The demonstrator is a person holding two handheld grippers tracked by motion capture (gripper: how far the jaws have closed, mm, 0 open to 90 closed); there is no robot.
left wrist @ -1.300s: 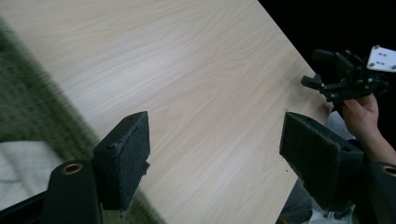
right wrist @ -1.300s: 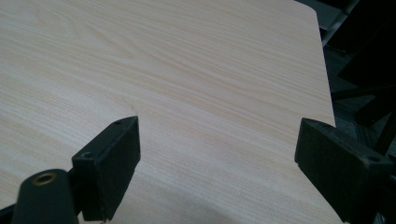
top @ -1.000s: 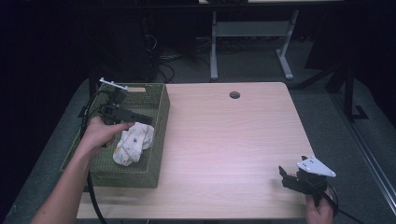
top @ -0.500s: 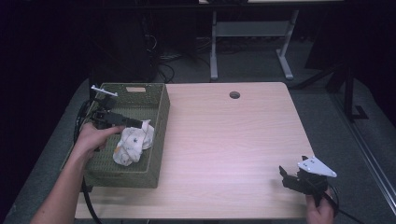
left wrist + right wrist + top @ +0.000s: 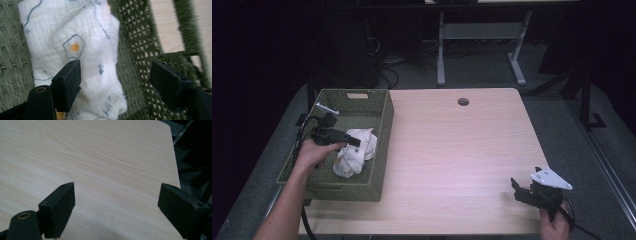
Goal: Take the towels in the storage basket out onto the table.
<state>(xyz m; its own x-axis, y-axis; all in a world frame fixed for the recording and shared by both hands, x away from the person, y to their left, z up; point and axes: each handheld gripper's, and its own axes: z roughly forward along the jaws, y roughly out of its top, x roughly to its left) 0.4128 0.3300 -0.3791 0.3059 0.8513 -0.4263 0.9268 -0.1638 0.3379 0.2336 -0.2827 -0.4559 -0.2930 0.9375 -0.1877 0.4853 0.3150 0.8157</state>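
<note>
the left hand-held gripper (image 5: 113, 82) hangs over the crumpled white cloth (image 5: 356, 151) inside the green woven basket (image 5: 362, 182), its jaws spread wide with nothing between them; in the left gripper view one jaw sits over the cloth (image 5: 75, 50) and the other lines up with the basket's mesh wall (image 5: 140, 45). that looks like the main risk: if the jaws close as they stand, the far one could catch the weave instead of fabric, or pinch only a thin fold so the cloth slides out on the lift. a snagged wall might also drag the light basket across the surface (image 5: 462, 150). the cloth lies against the basket's right wall, so room on that side is tight, while the basket floor to its left is bare and gives space to shift inward. the basket stands at the left edge of the surface, and a sideways pull could tip it off. the right hand-held gripper (image 5: 522, 189) waits near the front right corner, jaws wide apart and empty, above bare wood (image 5: 100, 157). the middle of the surface is open, with a small round hole (image 5: 463, 101) near the back.
</note>
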